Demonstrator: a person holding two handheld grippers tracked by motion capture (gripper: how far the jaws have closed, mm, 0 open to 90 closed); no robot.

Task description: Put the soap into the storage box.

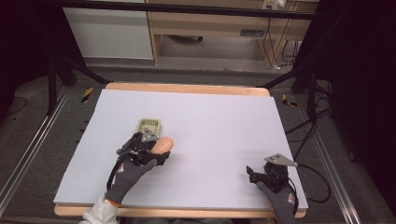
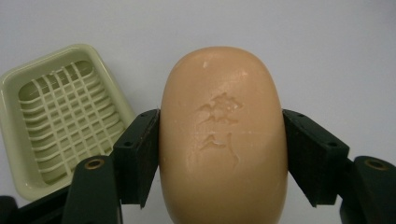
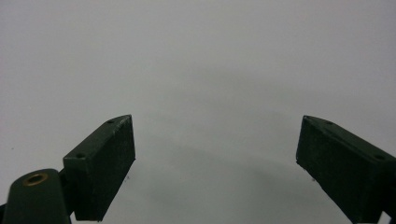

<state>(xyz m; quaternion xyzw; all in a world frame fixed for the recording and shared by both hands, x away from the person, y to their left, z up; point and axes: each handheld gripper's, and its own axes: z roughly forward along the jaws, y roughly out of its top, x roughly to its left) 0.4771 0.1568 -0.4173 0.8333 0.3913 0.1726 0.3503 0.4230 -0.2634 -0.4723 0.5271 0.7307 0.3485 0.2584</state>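
A peach-coloured bar of soap with an embossed mark sits between the two black jaws of my left gripper, which is shut on its sides. In the high view the soap pokes out ahead of the left gripper, just right of and nearer than a pale green soap dish. The dish has a grid-like insert and lies on the table to the left of the soap. My right gripper stands open with nothing between its jaws, near the table's front right corner.
A light grey mat covers the wooden table, whose edge shows at the far side. Stands, cables and cabinets lie beyond the table on the floor.
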